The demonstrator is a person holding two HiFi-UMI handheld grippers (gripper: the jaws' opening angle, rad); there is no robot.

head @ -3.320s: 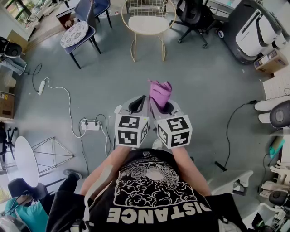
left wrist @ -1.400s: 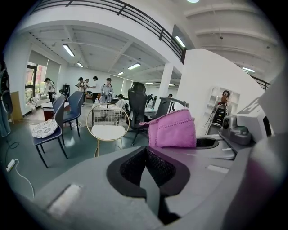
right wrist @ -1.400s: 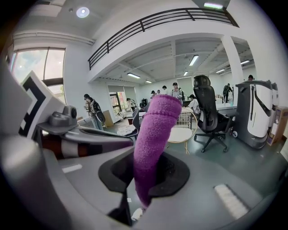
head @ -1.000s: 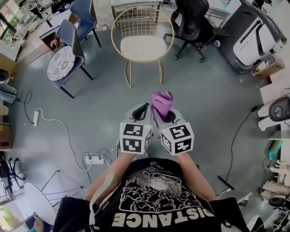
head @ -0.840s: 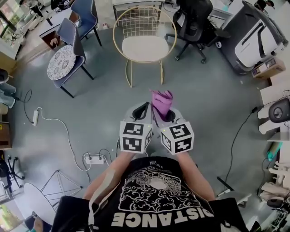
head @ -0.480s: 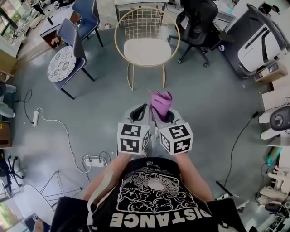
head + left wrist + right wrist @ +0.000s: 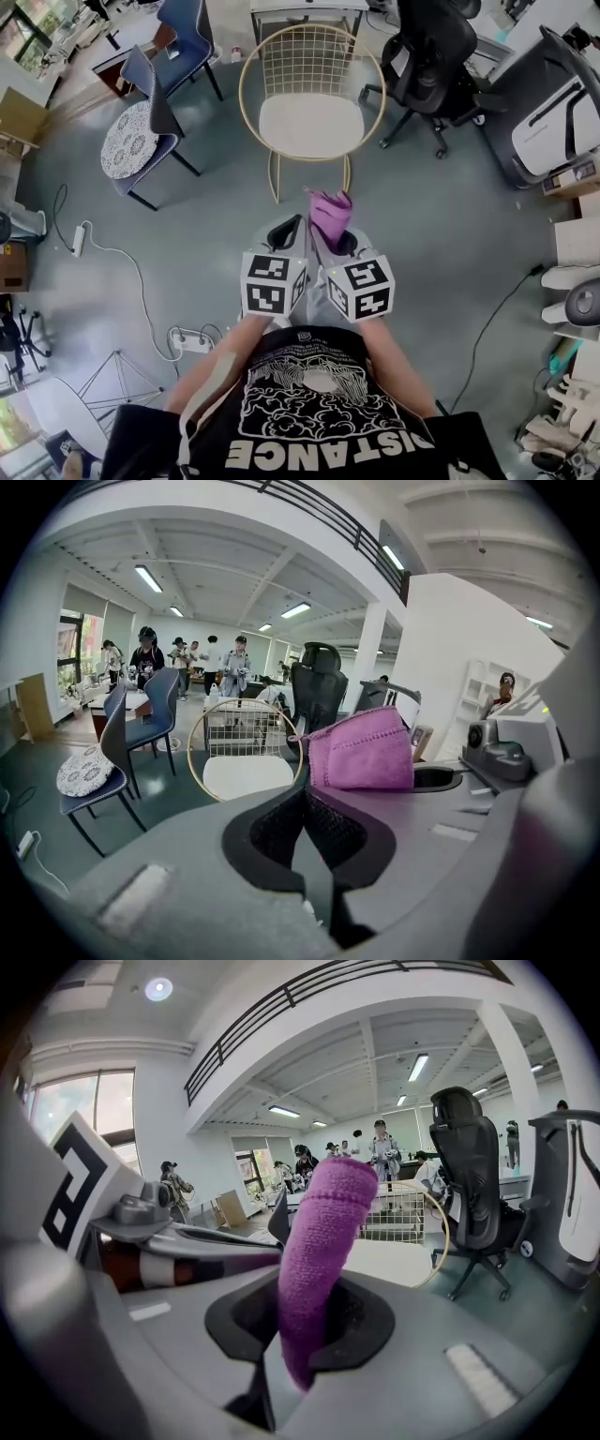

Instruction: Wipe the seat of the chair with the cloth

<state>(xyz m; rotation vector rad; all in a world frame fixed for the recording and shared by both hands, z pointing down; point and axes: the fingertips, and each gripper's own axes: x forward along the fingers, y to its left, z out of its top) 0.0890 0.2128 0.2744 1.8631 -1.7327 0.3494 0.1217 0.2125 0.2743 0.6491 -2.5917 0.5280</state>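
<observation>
Room: open office with a grey floor (image 7: pixel 450 225); people stand far back.
Right gripper (image 7: pixel 298 1330): jaws clamped on the purple cloth (image 7: pixel 323 1232), which stands up out of them.
Left gripper (image 7: pixel 304 799): jaws together with nothing between them, just beside the right gripper.
Cloth: in the air over the floor, short of the chair.
Chair (image 7: pixel 310 124): gold wire frame and a pale seat, straight ahead of both grippers.
Around: black office chair (image 7: pixel 441 66) on its right, blue chair (image 7: pixel 141 141) on its left, power strip (image 7: pixel 192 340) on the floor.
</observation>
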